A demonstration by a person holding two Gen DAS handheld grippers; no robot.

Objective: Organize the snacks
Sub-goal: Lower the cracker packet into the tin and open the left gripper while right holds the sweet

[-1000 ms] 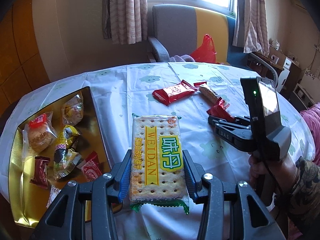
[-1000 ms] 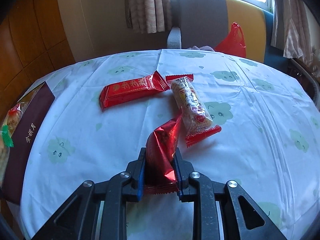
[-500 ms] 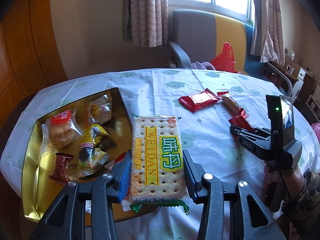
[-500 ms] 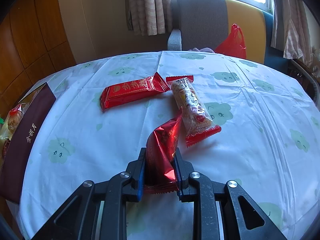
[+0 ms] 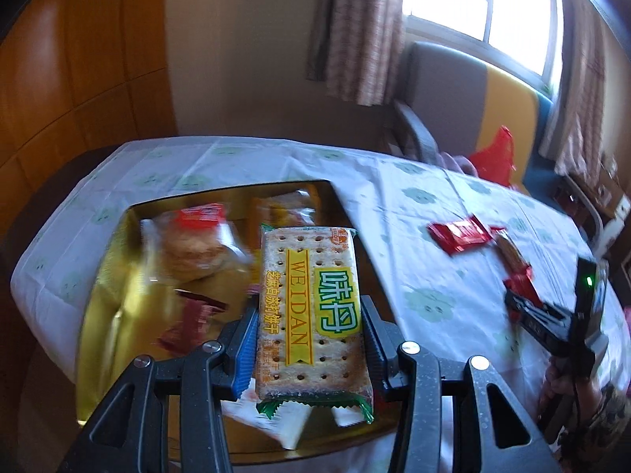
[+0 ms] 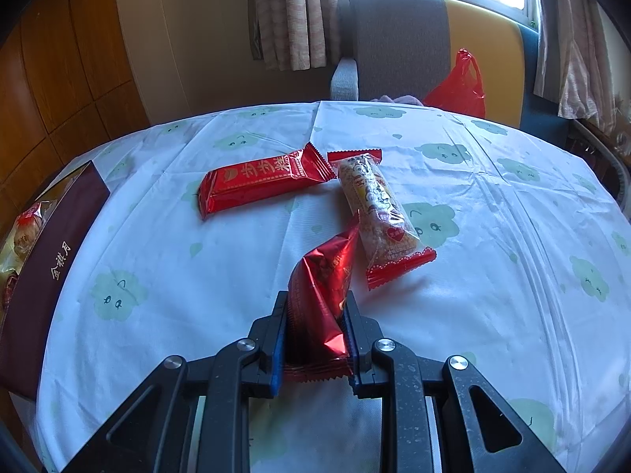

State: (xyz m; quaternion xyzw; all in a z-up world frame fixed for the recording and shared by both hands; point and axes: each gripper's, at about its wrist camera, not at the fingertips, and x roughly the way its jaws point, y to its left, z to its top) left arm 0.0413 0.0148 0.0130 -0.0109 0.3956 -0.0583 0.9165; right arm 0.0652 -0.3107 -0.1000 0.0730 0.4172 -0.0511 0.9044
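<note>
My left gripper (image 5: 309, 311) is shut on a cracker pack (image 5: 311, 303) with a yellow and green label, held above the gold-lined snack box (image 5: 106, 276). Several wrapped snacks lie in that box. My right gripper (image 6: 315, 311) is shut on a crumpled red foil snack (image 6: 319, 287) low over the tablecloth. Just beyond it lie a long red bar (image 6: 260, 183) and a clear-wrapped rice bar (image 6: 374, 213). The left wrist view also shows the right gripper (image 5: 516, 307) at the far right, with a hand below it.
The round table wears a white cloth with green cloud prints (image 6: 157, 256). The box's maroon outer wall (image 6: 55, 268) stands at the left edge of the right wrist view. An armchair (image 6: 398, 43) with a red plastic bag (image 6: 461, 86) stands behind the table.
My left gripper has carried the cracker pack leftward from over the tablecloth to over the gold box, rolling a little. The right gripper and its red snack have stayed put.
</note>
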